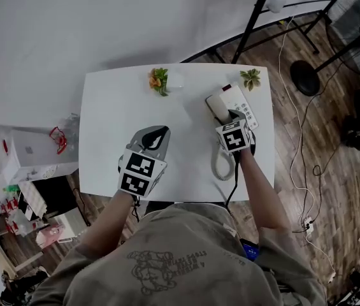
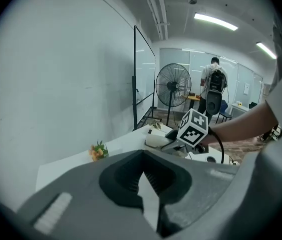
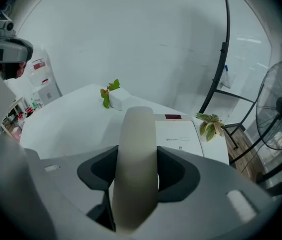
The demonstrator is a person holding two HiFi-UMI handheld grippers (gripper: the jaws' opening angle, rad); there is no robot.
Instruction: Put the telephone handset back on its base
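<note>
We hold the handset (image 3: 137, 159) clamped between the jaws of our right gripper (image 1: 232, 121). Its pale bar points away from us over the left side of the base (image 3: 179, 136), and we cannot tell whether they touch. The base sits at the far right of the table (image 1: 113, 113), and the coiled cord (image 1: 220, 163) loops back toward us. Our left gripper (image 2: 141, 159) hangs over the table's middle, tips together and empty. An orange flower (image 1: 158, 80) and a leafy sprig (image 1: 251, 78) stand at the far edge.

Right gripper (image 3: 137, 170) clamps the handset (image 3: 137, 134) near its base (image 3: 179, 137).
</note>
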